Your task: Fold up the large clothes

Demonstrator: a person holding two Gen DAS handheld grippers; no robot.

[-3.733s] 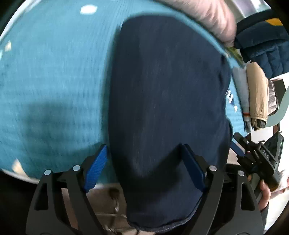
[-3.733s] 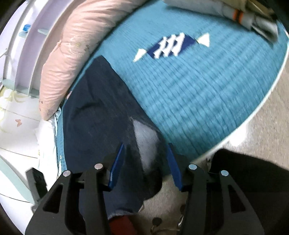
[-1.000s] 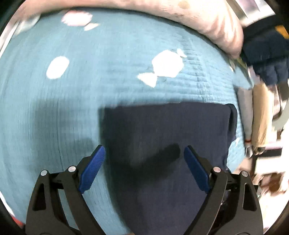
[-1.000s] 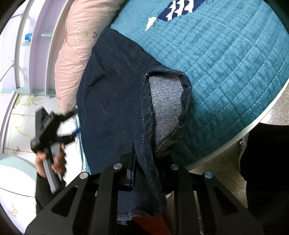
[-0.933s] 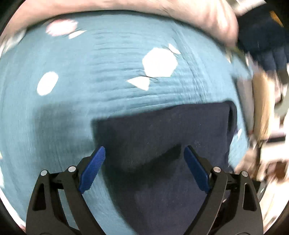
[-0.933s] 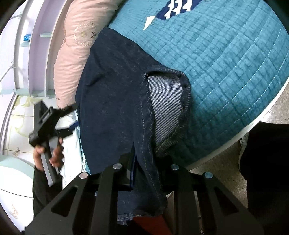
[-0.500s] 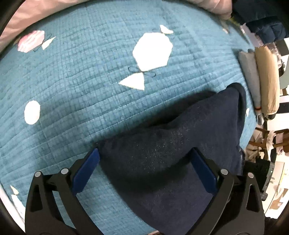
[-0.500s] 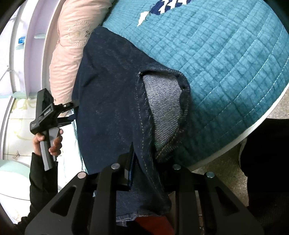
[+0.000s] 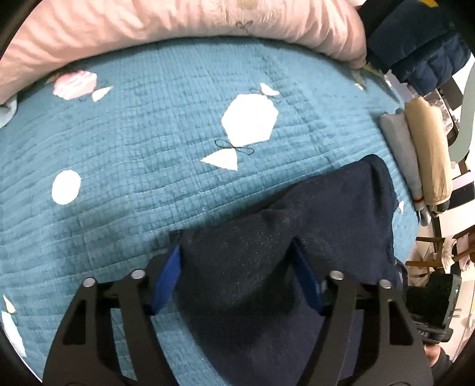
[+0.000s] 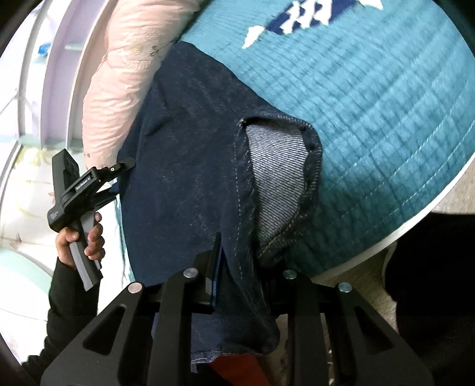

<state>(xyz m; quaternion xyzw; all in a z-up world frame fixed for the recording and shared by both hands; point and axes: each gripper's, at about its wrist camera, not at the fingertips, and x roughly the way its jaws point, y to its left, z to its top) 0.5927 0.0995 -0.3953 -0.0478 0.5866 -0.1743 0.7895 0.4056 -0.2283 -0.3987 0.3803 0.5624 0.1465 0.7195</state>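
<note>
The left gripper (image 9: 234, 279) has its blue pads pressed into a bunched ridge of the dark jeans (image 9: 311, 237), so it is holding denim. The right gripper (image 10: 237, 267) is clamped narrow on the jeans' (image 10: 190, 166) edge near the bed's rim. The jeans lie on the teal quilt (image 9: 148, 142); in the right wrist view they run from 6 o'clock up to 11 o'clock, with one hem turned back to show its pale inside (image 10: 276, 166).

The step in hand looks like lifting both ends to bring one over the other. To do it well, both grips should rise level and keep the cloth taut between them, so the turned-back hem falls flat and does not get folded in.

In the left wrist view open quilt spreads from 9 to 12 o'clock. The pink duvet (image 9: 178, 26) bounds it at 12 o'clock. Folded clothes (image 9: 427, 154) stand at 3 o'clock, just beside the jeans. The bed's edge (image 10: 415, 219) lies at 4 o'clock in the right wrist view, so cloth could slip off there.
</note>
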